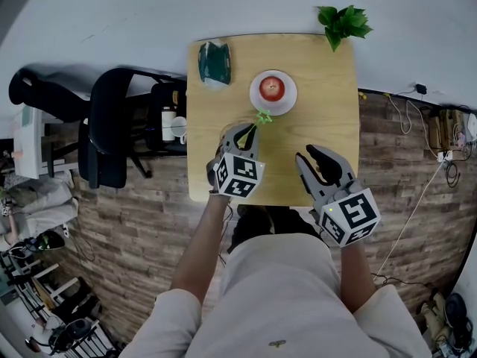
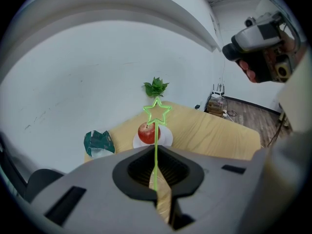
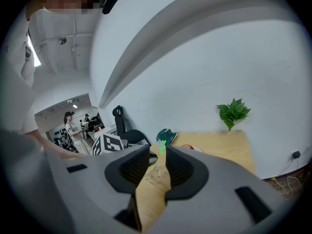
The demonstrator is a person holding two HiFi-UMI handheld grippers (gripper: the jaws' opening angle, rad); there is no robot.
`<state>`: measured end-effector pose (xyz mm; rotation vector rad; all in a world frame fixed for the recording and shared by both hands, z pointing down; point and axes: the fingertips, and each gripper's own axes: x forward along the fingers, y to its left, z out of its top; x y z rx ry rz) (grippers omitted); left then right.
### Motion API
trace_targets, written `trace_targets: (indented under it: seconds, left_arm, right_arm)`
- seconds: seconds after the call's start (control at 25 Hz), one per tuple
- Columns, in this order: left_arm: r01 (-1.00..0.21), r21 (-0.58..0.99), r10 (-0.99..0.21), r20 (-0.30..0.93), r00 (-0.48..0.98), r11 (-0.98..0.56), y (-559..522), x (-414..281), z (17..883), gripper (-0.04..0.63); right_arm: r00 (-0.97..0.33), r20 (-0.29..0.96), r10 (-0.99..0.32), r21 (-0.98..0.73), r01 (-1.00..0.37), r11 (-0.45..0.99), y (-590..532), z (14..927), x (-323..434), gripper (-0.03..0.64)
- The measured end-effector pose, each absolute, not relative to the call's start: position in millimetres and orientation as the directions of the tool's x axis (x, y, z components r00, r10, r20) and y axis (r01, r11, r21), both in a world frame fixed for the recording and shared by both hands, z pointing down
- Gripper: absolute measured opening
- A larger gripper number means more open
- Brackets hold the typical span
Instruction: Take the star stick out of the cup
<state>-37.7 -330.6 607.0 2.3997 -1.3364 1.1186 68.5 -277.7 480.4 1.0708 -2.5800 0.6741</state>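
Note:
A green star stick (image 2: 156, 113) stands upright between the jaws of my left gripper (image 2: 155, 155), which is shut on its thin stem. In the head view the left gripper (image 1: 246, 131) sits over the middle of the wooden table (image 1: 328, 110), and the stick's star (image 1: 262, 116) pokes out past the fingertips. A clear cup (image 3: 155, 174) shows faintly under the left gripper and is mostly hidden in the head view. My right gripper (image 1: 309, 155) hovers to the right near the table's front edge, open and holding nothing. In its own view the right gripper (image 3: 157, 152) points at the cup.
A red apple (image 1: 272, 88) lies on a white plate (image 1: 288, 103) just behind the stick. A green crumpled packet (image 1: 215, 62) sits at the table's back left and a leafy plant (image 1: 343, 22) at the back right. An office chair (image 1: 112, 125) stands left of the table.

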Motion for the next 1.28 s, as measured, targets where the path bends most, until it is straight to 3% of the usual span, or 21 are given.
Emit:
trace_targets:
  seconds: [0.64, 1.28]
  left_arm:
    - [-0.845, -0.187, -0.770, 0.541, 0.337, -0.501, -320, -57, 536, 0.020]
    - [-0.879, -0.005, -0.831, 0.329, 0.449, -0.477, -251, -86, 440, 0.020]
  right_arm:
    - [-0.711, 0.352, -0.609, -0.292, -0.701, 0.650, -252, 448, 46, 0.095]
    - [-0.670, 0.299, -0.680, -0.234, -0.742, 0.629, -180, 407, 23, 0.095]
